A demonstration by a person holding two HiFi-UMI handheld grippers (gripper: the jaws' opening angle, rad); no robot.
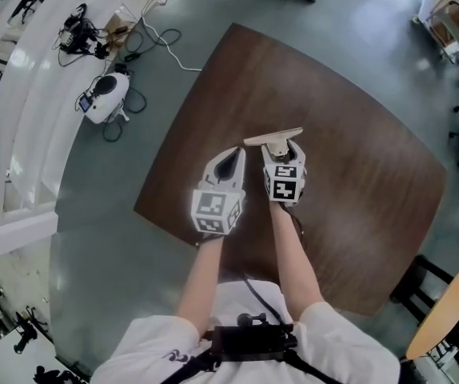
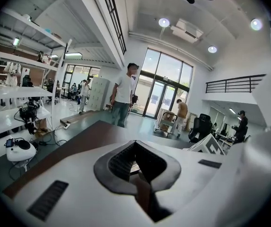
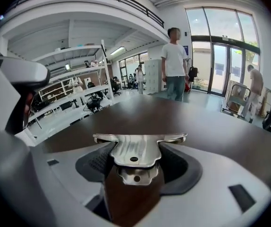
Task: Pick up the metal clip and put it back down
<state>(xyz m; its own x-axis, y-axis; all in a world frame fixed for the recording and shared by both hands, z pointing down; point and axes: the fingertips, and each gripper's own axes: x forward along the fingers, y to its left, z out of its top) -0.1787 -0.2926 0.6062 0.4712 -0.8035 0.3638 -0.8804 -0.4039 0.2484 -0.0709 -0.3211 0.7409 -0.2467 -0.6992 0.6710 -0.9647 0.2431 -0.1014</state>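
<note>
The metal clip (image 1: 273,139) (image 3: 135,150) is a shiny bulldog clip with a wide flat mouth bar. My right gripper (image 1: 281,152) (image 3: 135,164) is shut on its handles, and the mouth bar points away from me over the middle of the brown table (image 1: 357,198). Whether the clip touches the tabletop cannot be told. Just to its left, my left gripper (image 1: 228,160) (image 2: 135,148) hangs over the table with its fingertips together and nothing between them.
A white device (image 1: 105,96) with cables lies on the floor beyond the table's far left edge. A round wooden chair (image 1: 445,310) stands at the near right. A person (image 3: 174,63) stands past the table's far edge. White benches line the left.
</note>
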